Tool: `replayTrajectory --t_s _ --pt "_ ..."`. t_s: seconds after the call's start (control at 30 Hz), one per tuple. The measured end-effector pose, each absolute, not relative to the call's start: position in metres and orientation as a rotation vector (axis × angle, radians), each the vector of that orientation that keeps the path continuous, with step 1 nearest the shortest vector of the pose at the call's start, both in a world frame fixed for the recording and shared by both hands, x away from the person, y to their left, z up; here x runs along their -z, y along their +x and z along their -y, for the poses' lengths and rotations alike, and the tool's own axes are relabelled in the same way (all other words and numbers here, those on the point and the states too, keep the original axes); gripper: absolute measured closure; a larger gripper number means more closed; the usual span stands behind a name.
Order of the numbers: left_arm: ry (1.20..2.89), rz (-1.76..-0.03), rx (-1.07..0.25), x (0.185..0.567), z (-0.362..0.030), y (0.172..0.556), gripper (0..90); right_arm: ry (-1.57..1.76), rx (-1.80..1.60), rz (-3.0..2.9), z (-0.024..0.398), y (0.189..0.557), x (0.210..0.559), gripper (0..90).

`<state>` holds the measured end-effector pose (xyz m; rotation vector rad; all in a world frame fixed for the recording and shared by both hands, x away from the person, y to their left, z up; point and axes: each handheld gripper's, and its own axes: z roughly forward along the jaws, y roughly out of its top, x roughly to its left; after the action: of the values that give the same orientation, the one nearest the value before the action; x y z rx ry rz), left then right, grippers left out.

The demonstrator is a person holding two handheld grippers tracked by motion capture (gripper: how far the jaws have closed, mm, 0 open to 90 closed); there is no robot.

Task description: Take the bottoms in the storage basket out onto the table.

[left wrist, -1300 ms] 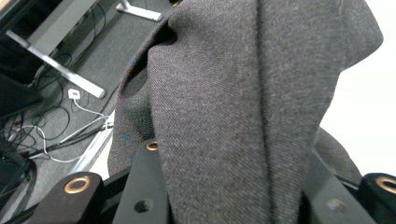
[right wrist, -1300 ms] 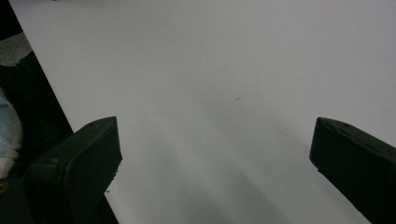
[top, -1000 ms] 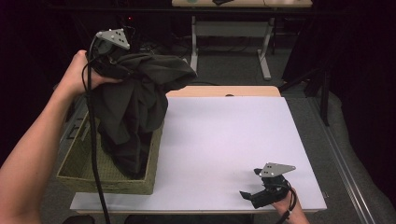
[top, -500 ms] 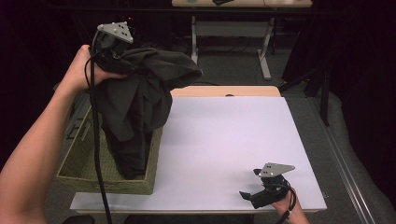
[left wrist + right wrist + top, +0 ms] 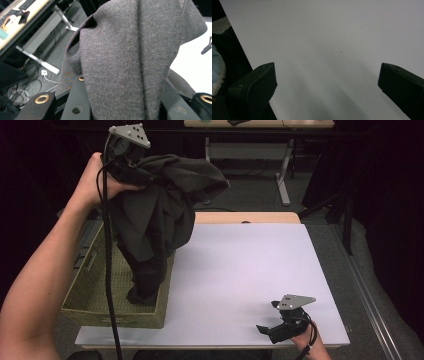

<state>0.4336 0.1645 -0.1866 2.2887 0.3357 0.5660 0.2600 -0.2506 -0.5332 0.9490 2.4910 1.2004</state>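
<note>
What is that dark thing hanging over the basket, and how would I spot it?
Find the white table, then the green woven basket at its left edge. Above it, the left gripper clamps a dark grey cloth garment, its lower end trailing into the basket: the one soft, draped thing there.

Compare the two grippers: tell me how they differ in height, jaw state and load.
The left gripper is raised high above the woven basket; the right gripper sits low at the white table near its front edge. The left is shut on the dark garment; the right's jaws stand open and empty. Both carry grey plates.
</note>
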Motion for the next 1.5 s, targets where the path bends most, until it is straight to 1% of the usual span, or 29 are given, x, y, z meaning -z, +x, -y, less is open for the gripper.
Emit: replayTrajectory --t_s 0.7,0.97,1.23,1.5 --pt "2.258 -0.268 -0.598 0.156 -0.119 0.431 70.1 0.957 -1.190 -2.488 0.252 0.258 0.531 1.6" --pt "2.213 -0.229 -0.597 0.149 -0.103 0.428 70.1 0.959 -1.215 -2.478 0.252 0.259 0.532 1.3" --pt "2.182 -0.197 -0.561 0.151 -0.083 0.428 70.0 0.964 -1.221 -2.476 0.253 0.259 0.532 1.3" --pt "2.167 -0.203 -0.524 0.168 -0.068 0.436 70.0 0.947 -1.190 -2.488 0.255 0.259 0.530 1.3"
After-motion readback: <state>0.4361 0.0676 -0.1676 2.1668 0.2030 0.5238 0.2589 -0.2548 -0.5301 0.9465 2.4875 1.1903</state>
